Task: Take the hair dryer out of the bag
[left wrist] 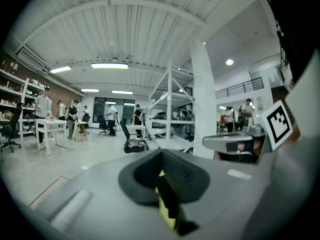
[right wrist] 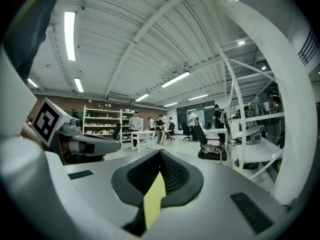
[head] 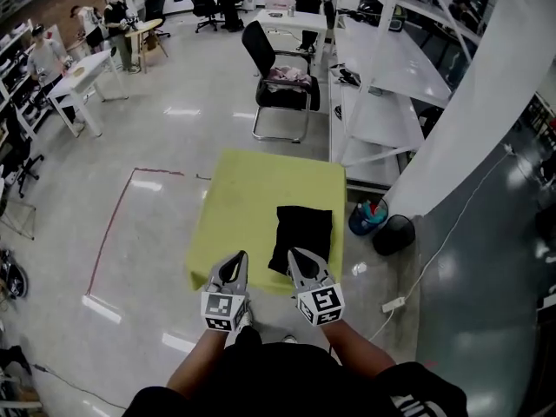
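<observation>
the hair dryer can't be seen; i think it is inside the black bag (head: 301, 237). the bag lies flat near the front edge of the yellow table (head: 243, 189). the left gripper (head: 235, 259) and right gripper (head: 296, 255) hover by that edge, jaws pressed together, holding nothing. if they push in shut, the soft bag could slide off the table.

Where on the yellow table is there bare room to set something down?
Bare: the left half of the square yellow-green table, from its left edge to the black fabric bag, and the far strip behind the bag. Crowded: the near right part, where the bag lies.
</observation>
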`<state>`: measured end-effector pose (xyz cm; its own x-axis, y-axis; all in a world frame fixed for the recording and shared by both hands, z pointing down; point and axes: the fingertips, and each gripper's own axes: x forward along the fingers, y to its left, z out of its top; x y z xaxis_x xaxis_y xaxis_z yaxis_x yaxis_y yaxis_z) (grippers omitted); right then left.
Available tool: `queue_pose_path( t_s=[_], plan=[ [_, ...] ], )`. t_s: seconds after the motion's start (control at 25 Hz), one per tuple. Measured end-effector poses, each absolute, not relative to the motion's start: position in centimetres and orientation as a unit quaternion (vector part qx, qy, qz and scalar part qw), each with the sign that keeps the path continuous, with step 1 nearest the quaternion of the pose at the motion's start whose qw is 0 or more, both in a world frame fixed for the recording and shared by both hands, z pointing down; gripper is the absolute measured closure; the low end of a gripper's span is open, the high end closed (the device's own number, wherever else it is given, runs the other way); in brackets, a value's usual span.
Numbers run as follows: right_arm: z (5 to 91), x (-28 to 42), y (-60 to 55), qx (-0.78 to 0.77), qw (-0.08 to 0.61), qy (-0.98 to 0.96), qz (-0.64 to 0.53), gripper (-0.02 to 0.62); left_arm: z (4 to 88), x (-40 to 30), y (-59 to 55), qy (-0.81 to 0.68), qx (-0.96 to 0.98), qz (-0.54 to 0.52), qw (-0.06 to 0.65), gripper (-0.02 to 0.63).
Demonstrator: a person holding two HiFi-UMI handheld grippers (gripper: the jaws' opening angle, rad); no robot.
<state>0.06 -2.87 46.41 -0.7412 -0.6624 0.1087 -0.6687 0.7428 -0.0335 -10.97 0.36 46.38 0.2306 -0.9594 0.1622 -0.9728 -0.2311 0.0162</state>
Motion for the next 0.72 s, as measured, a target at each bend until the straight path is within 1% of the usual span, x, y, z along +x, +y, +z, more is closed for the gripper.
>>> queue_pose_path(
  t_s=[0.32,0.72],
  plan=[
    [45.4,-4.1,-8.2,0.391,0.044,-0.919,0.025,0.59,45.6,-14.6,-6.0,-0.581,0.811,0.061,0.046,0.6],
    [46.9,-7.8,-11.0,0.427,0.061,-0.901,0.035,0.59,47.3,-18.2,-9.3,-0.543,0.834,0.069,0.062,0.6]
  ],
)
